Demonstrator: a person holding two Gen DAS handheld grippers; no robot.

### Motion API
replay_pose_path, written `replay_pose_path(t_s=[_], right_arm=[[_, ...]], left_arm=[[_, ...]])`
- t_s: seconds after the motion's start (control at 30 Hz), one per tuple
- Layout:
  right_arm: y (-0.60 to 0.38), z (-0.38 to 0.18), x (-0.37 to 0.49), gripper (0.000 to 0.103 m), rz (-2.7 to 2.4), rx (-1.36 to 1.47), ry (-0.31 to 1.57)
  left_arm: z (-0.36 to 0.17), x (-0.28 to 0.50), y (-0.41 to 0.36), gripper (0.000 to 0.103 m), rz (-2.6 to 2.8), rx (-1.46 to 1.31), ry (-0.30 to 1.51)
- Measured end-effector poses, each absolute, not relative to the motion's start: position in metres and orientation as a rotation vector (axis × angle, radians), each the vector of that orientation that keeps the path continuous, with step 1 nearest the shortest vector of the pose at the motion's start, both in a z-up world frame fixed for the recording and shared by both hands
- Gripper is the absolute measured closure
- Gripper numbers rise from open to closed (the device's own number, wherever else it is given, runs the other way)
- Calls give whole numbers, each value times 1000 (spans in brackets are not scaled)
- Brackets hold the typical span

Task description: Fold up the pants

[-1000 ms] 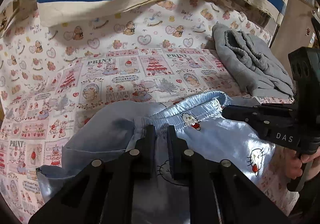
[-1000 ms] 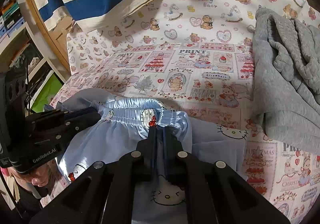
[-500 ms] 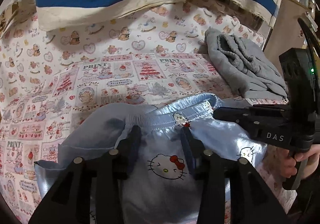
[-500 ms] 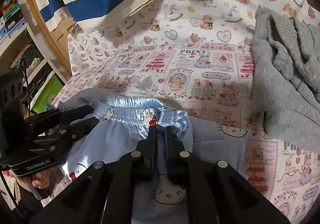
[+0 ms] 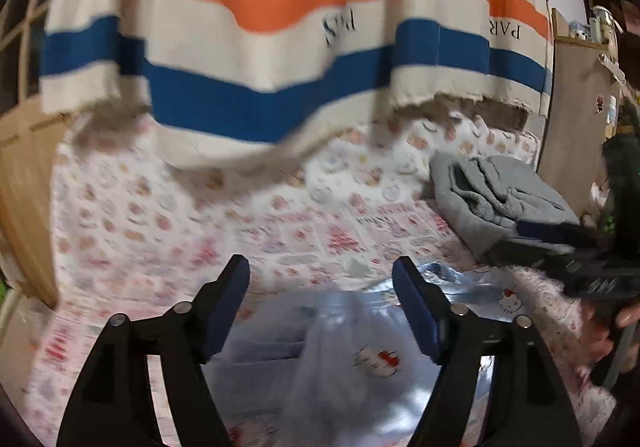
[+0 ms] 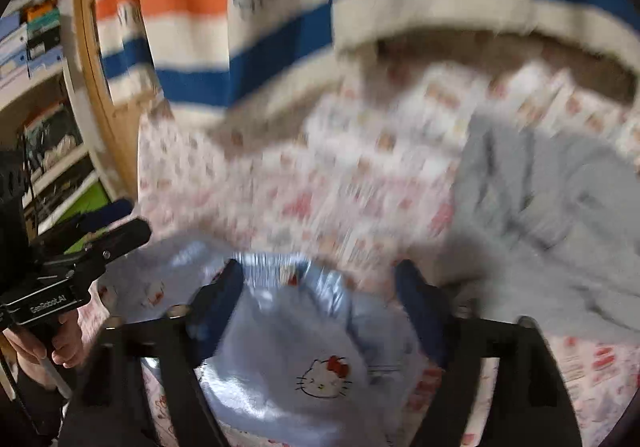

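The light blue Hello Kitty pants [image 5: 340,359] lie folded on the patterned bedsheet, below both grippers; they also show in the right wrist view [image 6: 304,359]. My left gripper [image 5: 320,307] is open and empty, raised above the pants. My right gripper [image 6: 320,311] is open and empty above the waistband end. In the left wrist view the right gripper [image 5: 560,259] shows at the right edge. In the right wrist view the left gripper [image 6: 96,239] shows at the left. Both views are motion-blurred.
A grey sweat garment [image 5: 492,203] lies crumpled on the bed's right side, also in the right wrist view [image 6: 560,215]. A striped orange, blue and cream cloth [image 5: 260,47] hangs behind the bed. Shelves [image 6: 44,151] stand at the left.
Both grippers opened and let go of the pants' waistband, then lifted up and back. The pants stay on the bed.
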State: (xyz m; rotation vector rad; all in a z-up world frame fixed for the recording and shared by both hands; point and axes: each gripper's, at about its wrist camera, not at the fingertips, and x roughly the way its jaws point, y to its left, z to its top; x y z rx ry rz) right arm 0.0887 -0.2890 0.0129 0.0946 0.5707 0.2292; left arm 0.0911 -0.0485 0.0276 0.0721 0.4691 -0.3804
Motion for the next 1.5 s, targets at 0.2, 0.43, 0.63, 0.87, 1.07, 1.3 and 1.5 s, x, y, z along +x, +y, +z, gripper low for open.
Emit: replay_pose_path(t_s=[0.2,0.43,0.63,0.87,1.07,1.3,1.5], right_arm=[[-320,31,59,1,126,137,513],[-339,17,62,1,89,180,621],[-331,-7,68,1,149,178,720],[-324,-36,83,1,197,240,821],[-314,-49,92,1,257,257,863],[-298,-51,96,35,296,228,852],[-288,-52,95,89,310,175,846]], left_arm=[[43,70,-20,8,-370,1,461],[24,74,-4,1,-329,-61,563],[-4,89,-2,1,-337,-83,712],[-27,101,-5,14,-416,-113,833],[-38,111,-14,26,-456,-125,867],[-42,114,-24,76,-471,-99,874],[-36,103,-40,90,-469,14,823]])
